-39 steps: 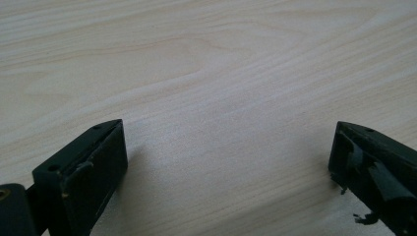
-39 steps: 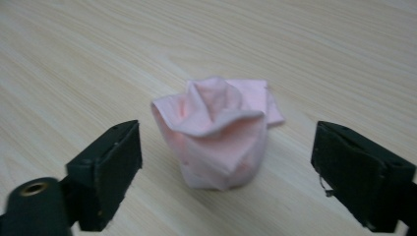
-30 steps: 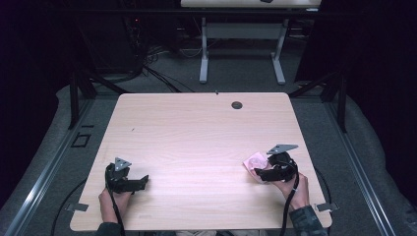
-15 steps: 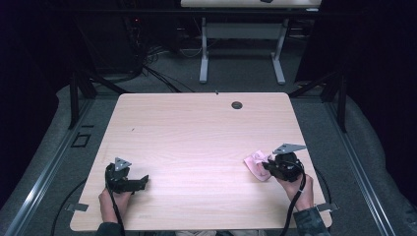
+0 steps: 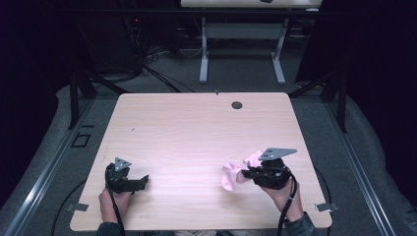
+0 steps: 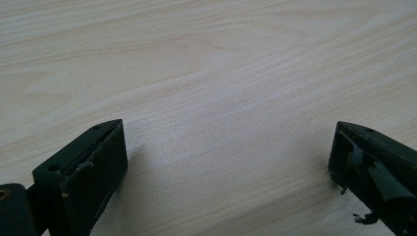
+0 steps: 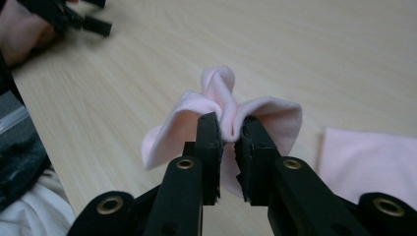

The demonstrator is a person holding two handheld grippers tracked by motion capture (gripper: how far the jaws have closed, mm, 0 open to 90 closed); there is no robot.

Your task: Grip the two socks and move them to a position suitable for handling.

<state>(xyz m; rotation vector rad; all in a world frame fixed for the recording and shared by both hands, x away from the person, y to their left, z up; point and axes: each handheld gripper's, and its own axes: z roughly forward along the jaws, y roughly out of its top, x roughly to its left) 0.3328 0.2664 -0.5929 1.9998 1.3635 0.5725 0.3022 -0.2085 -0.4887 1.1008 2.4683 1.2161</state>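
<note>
Lifting pink cloth (image 5: 231,176), previously flat

Hand-held gripper (image 6: 226,172) agape over bare table (image 6: 206,73)

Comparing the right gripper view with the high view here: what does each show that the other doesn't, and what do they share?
Right gripper view: the two black jaws pinching a bunched fold of the soft pink cloth, shut on it. High view: the whole pale wooden table, its round dark grommet, and the grey floor. Both: the cloth, the right gripper, the left gripper and the tabletop.
</note>
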